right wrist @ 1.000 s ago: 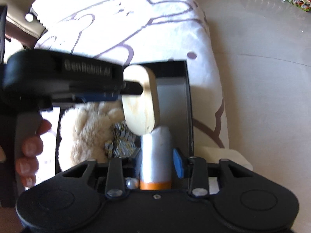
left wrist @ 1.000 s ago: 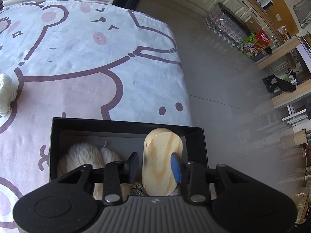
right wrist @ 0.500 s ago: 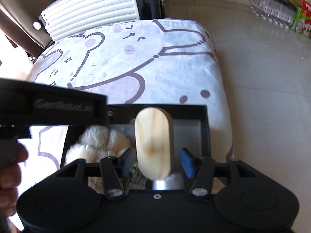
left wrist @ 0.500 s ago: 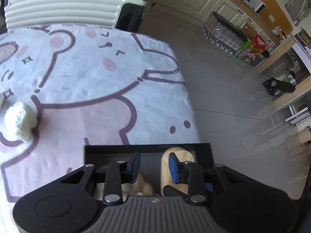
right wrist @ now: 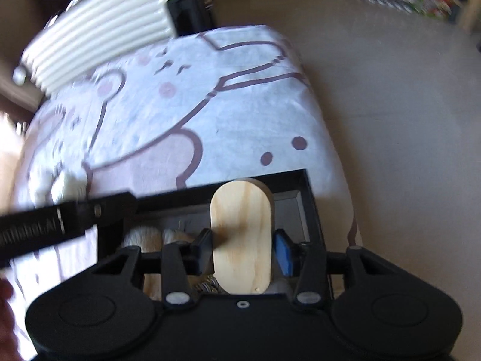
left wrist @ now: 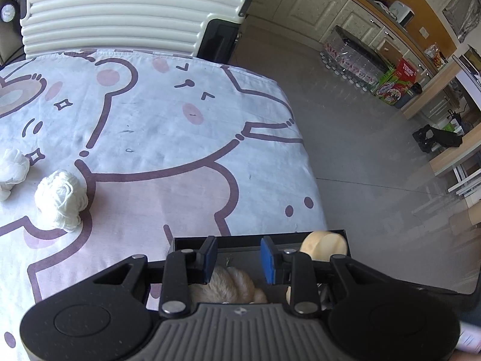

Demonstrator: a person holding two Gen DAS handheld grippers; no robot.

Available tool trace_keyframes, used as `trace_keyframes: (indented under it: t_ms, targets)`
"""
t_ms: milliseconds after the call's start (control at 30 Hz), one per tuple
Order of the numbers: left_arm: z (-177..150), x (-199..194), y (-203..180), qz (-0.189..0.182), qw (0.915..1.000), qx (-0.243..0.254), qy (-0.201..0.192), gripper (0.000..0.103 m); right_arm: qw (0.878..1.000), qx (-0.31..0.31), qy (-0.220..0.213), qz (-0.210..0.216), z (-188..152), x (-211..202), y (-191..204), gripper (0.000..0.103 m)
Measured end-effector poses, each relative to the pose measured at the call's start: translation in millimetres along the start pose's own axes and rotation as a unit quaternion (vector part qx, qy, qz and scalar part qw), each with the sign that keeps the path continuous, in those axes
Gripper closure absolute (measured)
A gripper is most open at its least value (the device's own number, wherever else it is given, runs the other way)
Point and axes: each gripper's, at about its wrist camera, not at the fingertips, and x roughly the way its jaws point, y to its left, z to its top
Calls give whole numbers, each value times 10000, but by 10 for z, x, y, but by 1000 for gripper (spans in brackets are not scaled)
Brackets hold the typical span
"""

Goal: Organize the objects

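Here, at the far left of the left wrist view, two crumpled white yarn balls (left wrist: 61,200) lie on the soft cartoon-printed cloth (left wrist: 168,126). The left gripper (left wrist: 237,260) hovers over the black box (left wrist: 240,242), its blue pads parted and empty, above a fluffy beige plush (left wrist: 231,284). Further right, a smooth, rounded pale wooden block (right wrist: 242,234) stands upright inside the box; the right gripper (right wrist: 243,249) is closing around it, pads seemingly just short of touching.

Wooden block (right wrist: 242,234) in box (right wrist: 312,207)
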Motion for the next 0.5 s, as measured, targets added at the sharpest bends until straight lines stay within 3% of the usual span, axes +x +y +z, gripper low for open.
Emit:
trace_keyframes:
  t_ms: [67, 233, 400, 500]
  targets:
    - [-6, -16, -15, 32, 10000, 89, -18, 71, 9950, 955, 10, 276, 15, -36, -187, 57]
    - [-22, -73, -7, 99, 9996, 261, -59, 71, 9592, 2747, 65, 661, -84, 63, -517, 57]
    - [-23, -78, 39, 198, 9992, 351, -50, 71, 9304, 3498, 263, 1060, -190, 232, -553, 55]
    - [-24, -52, 60, 233, 9991, 349, 3, 70, 9363, 3379, 259, 920, -171, 228, -469, 47]
